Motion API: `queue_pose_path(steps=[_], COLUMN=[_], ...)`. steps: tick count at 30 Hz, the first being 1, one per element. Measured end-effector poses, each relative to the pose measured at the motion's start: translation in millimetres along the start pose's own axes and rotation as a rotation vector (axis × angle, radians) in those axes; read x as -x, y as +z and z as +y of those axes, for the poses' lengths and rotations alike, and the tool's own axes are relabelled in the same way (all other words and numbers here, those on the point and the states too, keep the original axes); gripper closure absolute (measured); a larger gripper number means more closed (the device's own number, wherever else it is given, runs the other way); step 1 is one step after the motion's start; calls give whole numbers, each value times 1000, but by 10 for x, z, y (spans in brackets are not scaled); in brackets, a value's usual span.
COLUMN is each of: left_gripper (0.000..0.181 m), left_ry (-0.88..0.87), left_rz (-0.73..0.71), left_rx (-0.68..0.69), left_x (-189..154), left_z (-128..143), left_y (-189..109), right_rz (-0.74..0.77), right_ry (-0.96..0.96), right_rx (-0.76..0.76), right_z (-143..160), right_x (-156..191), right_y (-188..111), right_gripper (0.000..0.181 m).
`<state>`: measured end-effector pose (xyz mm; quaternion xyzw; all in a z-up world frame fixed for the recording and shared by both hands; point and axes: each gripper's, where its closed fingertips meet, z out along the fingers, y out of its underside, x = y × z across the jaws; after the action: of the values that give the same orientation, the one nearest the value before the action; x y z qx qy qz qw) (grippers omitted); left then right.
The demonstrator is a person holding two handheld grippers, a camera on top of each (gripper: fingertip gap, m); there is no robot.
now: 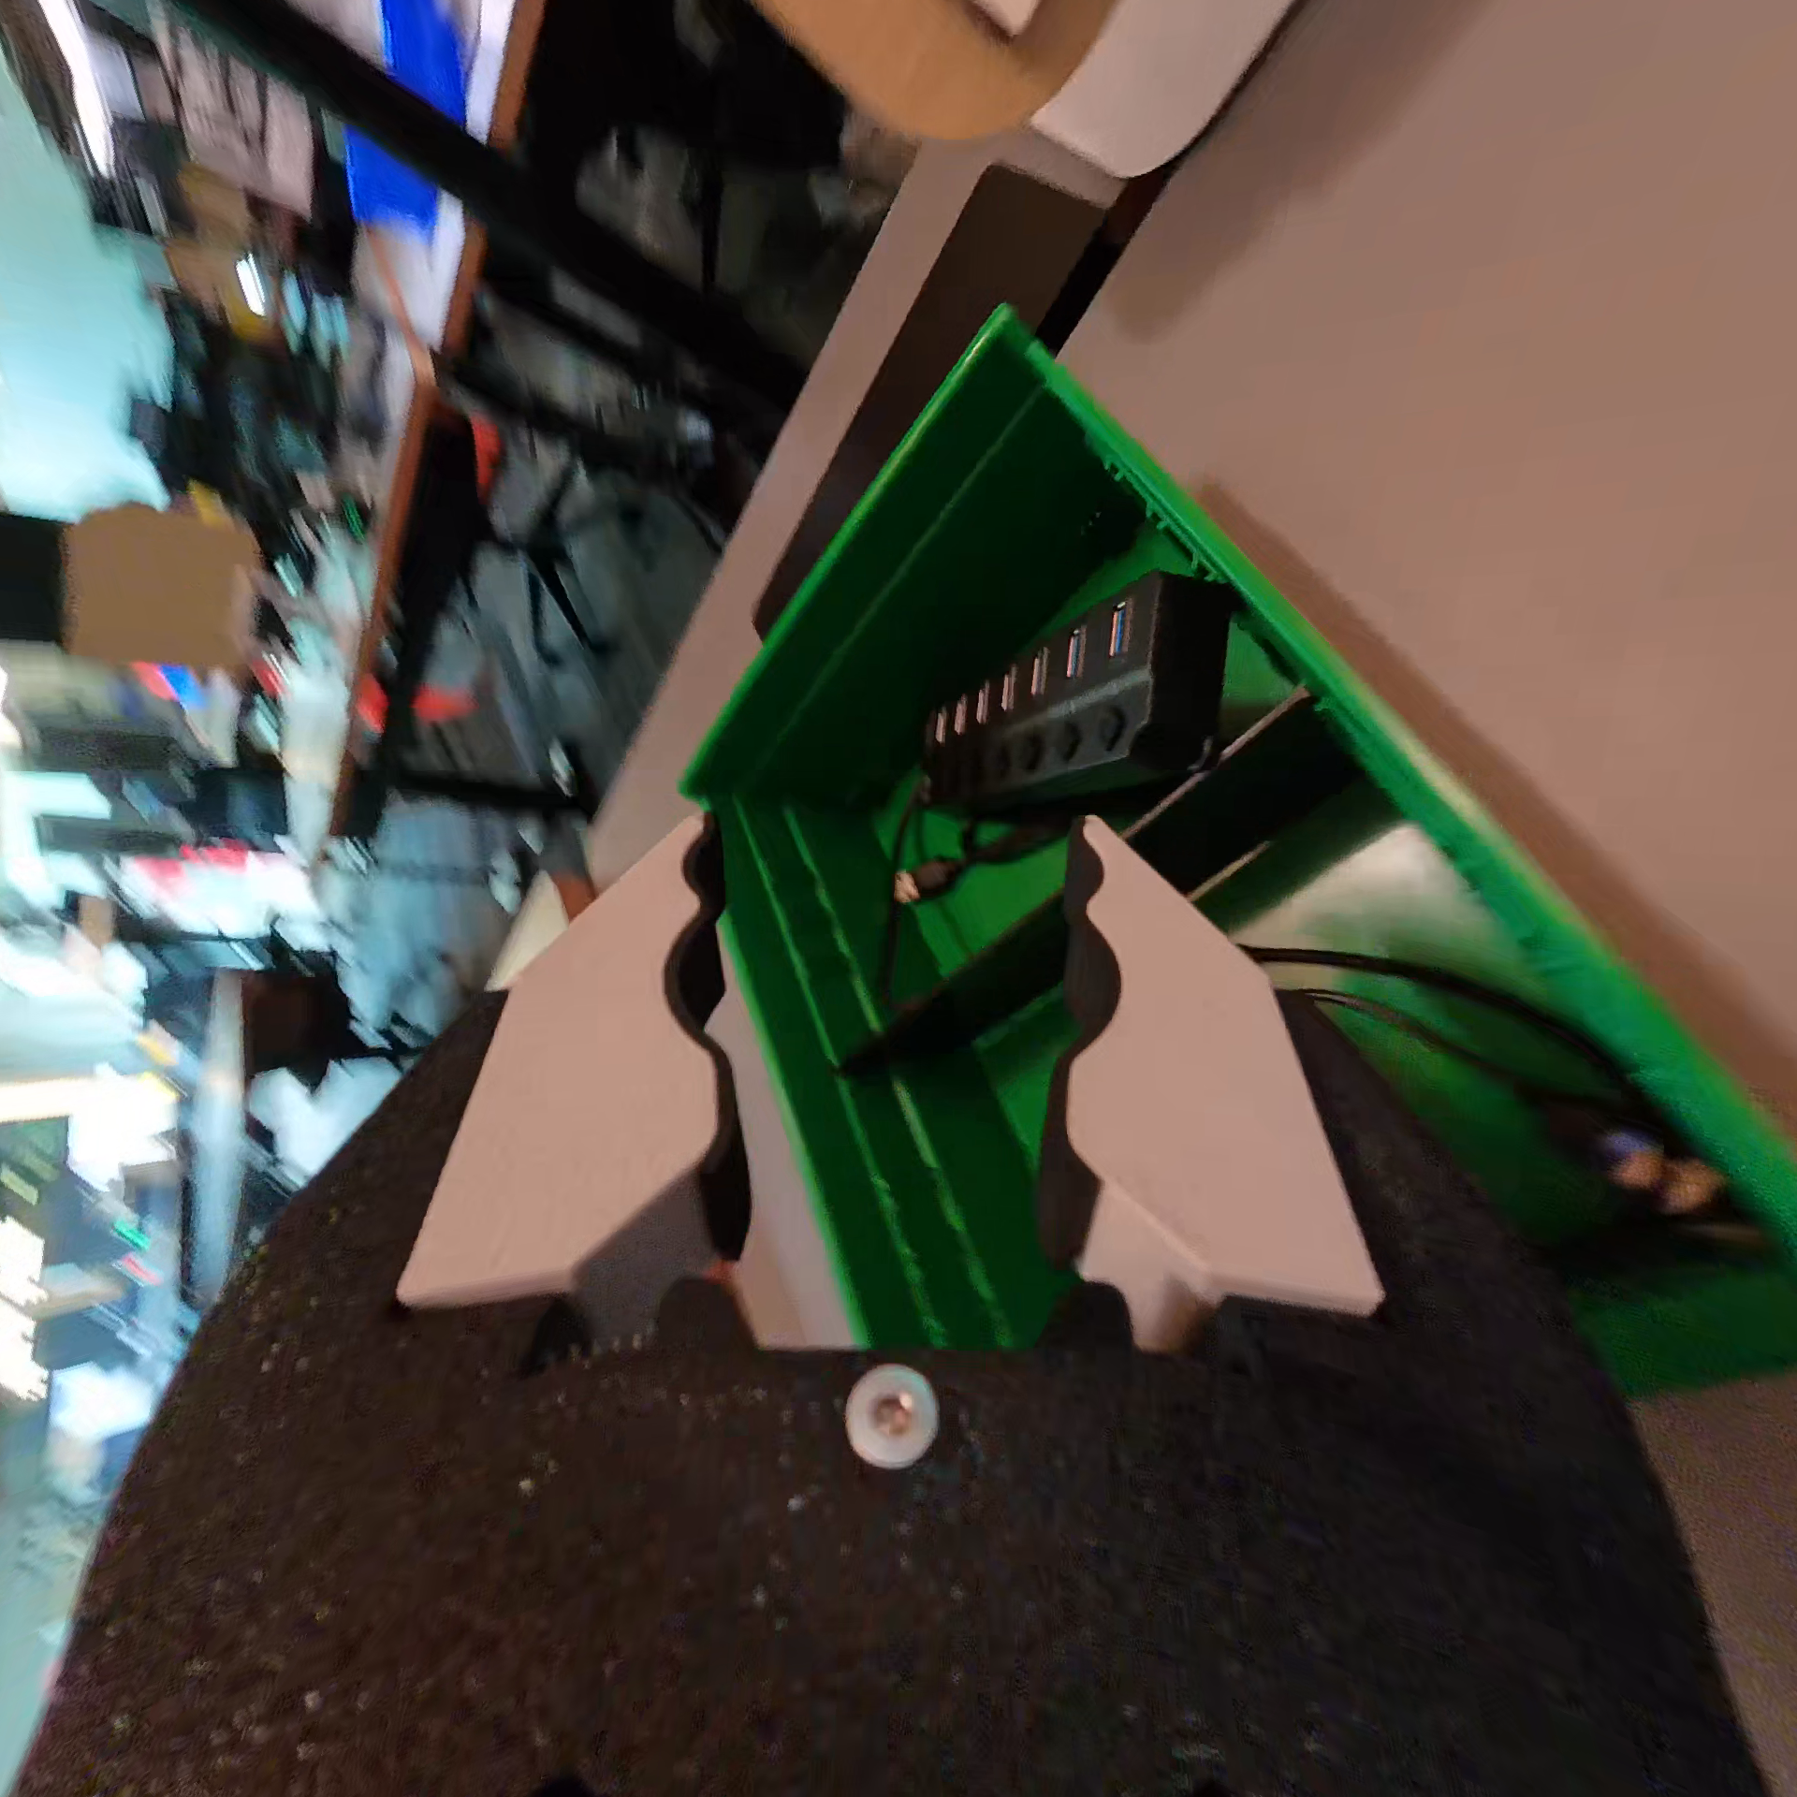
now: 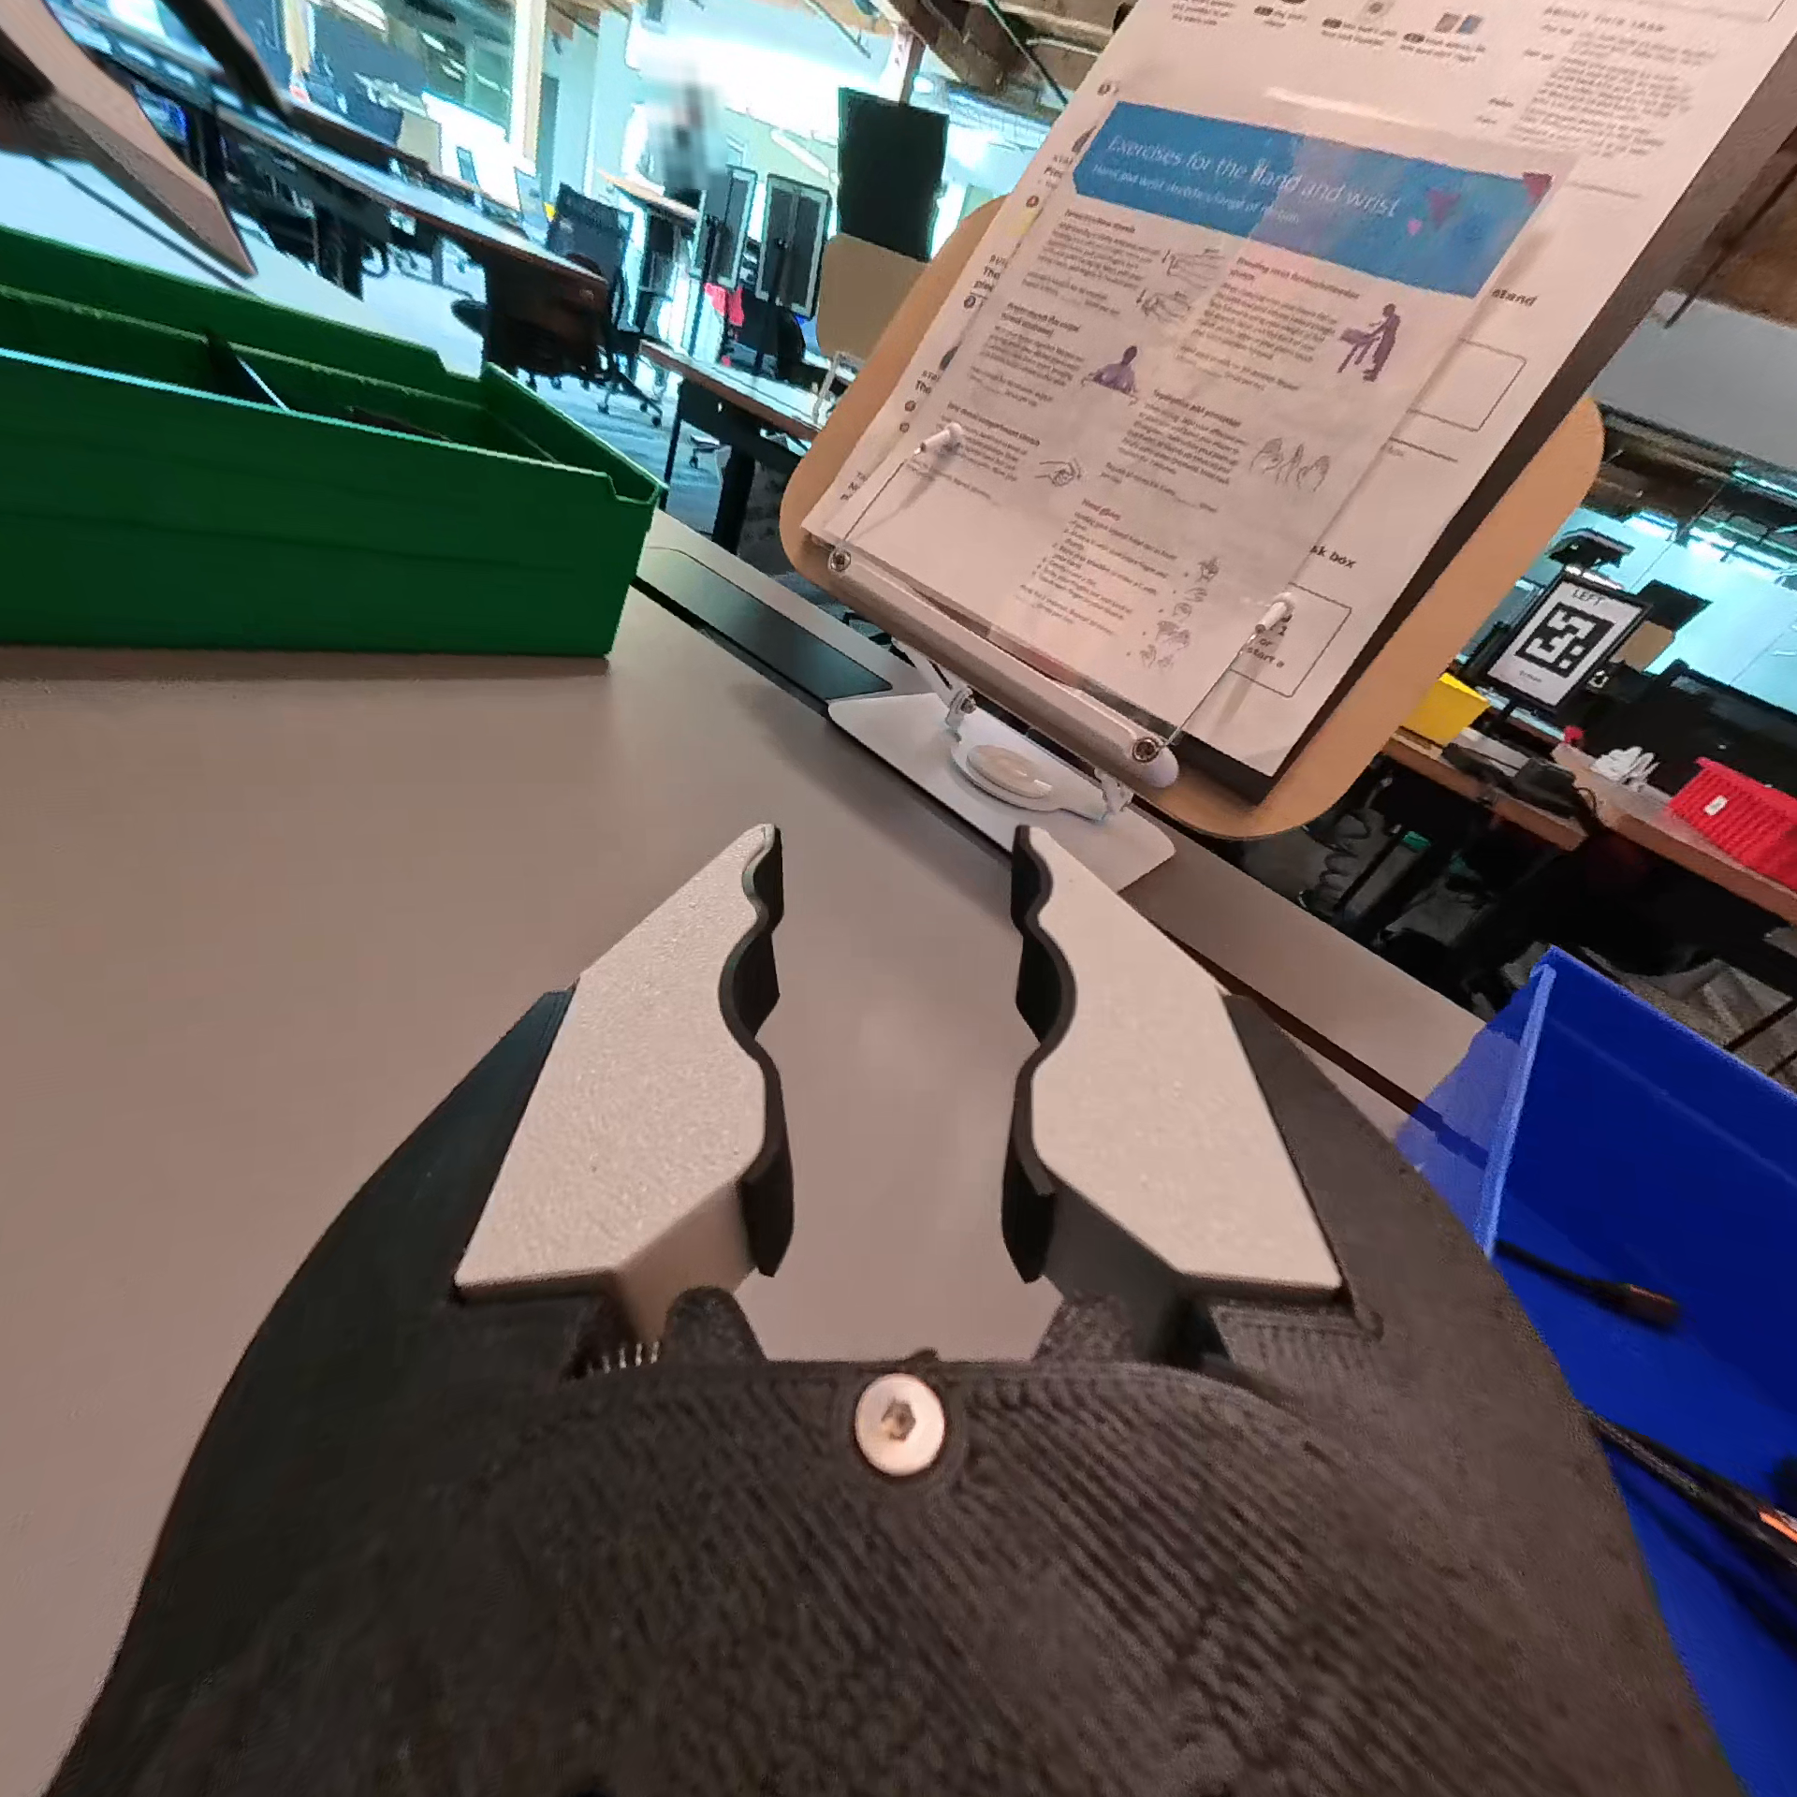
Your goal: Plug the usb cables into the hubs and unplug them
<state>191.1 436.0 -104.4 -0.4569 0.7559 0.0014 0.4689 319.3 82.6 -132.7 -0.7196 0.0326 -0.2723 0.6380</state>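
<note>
Left cam first: left gripper (image 1: 895, 856) is tipped hard sideways over the green bin (image 1: 856, 622), jaws spread wide w/ nothing between them. Inside the bin there's a black hub (image 1: 1060, 700) lying along the far side, row of ports facing up-ish, and as far as I can tell every port is empty. A thin black cable (image 1: 899, 933) snakes down from near the hub's end, w/ a small plug (image 1: 919, 880) lying loose on the bin floor just beside the gripper tips, not touching them afaict. More cable (image 1: 1439, 982) runs off to the right corner, where a couple more connectors (image 1: 1653, 1172) sit, too blurry to call. A dark divider (image 1: 982, 982) crosses the bin floor.

Right cam: right gripper (image 2: 895, 875) is parked low over the bare table (image 2: 292, 875), jaws open about halfway, holding nothing. Green bin (image 2: 321, 545) is off to its left, well apart. Paper stand (image 2: 1167, 408) straight ahead, blue bin (image 2: 1653, 1215) at the right w/ some tool in it.

Progress imo: basically at the start. Nothing plugged in that I can see, no cable in either gripper. Left looks like it's going for that loose plug; all the plugging and unplugging is still to do. Only one hub is in view, so can't say about others.
</note>
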Motion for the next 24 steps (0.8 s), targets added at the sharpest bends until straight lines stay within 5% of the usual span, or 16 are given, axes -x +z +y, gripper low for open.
queue_pose_path(steps=[1,6,14,24], left_gripper=[112,106,95,83], left_ry=[98,480,552,833], left_rz=[-10,123,396,555], left_rx=[-21,-135,27,-23], left_x=[35,51,-12,-463], left_z=[-4,-18,288,194], left_y=[66,455,987,1219], right_rz=[4,-12,-16,-34], right_ry=[-13,-5,14,1], right_rx=[3,55,88,146], right_z=[1,122,230,361], right_x=[-16,-19,-49,-23], right_y=[-6,1,0,20], right_gripper=[136,136,137,138])
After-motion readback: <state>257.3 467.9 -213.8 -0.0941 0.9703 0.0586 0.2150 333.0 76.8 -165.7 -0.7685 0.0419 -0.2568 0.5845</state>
